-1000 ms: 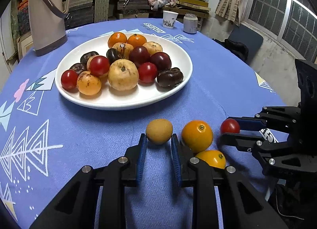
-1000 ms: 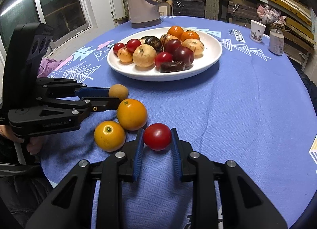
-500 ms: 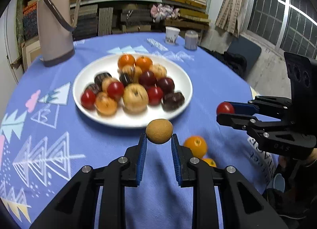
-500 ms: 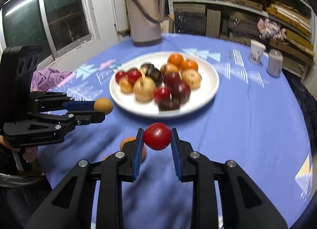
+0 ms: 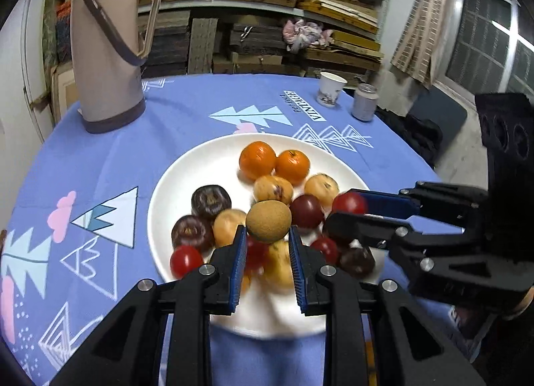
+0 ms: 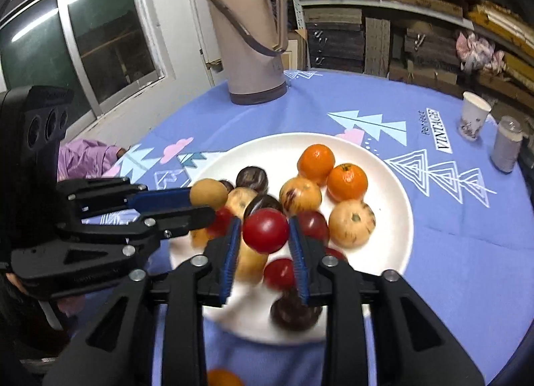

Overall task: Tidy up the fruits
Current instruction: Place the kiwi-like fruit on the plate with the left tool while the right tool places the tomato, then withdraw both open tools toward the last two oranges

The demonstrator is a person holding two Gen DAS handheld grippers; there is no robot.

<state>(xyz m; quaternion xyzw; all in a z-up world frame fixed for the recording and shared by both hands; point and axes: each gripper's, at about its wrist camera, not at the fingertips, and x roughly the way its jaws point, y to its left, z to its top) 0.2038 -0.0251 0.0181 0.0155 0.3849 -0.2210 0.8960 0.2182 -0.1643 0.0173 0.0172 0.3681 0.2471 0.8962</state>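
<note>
**Fruit over the plate: let go low and clean**

Fruit is in both your claws, and both hang above the white plate [image 5: 187, 169] on the blue surface [image 5: 83, 159]. Your left claw [image 5: 268, 242] is clamped on a brown, rough-skinned fruit [image 5: 268, 221] held at the very tips of the pads. Your right claw [image 6: 266, 236] has a red tomato [image 6: 266, 231] between its pads, and its jaws are opening now; in the right wrist view a thin gap seems to show on the left side of the tomato, so it is likely about to drop.

The plate is crowded: two oranges [image 5: 273, 160] at the back, dark plums and pale yellow fruits in the middle, small tomatoes at the near edge. Bare plate shows mainly on the left side and along the near rim.

To do this well, bring each claw low before you release, so the fruit settles instead of bouncing off the heap and rolling over the rim. Aim for a hollow between fruits or a bare patch. Your two claws sit close together, so release one, draw it back, then place the other. At least one orange fruit [image 6: 222, 378] lies on the surface below the plate for your next trip.
</note>
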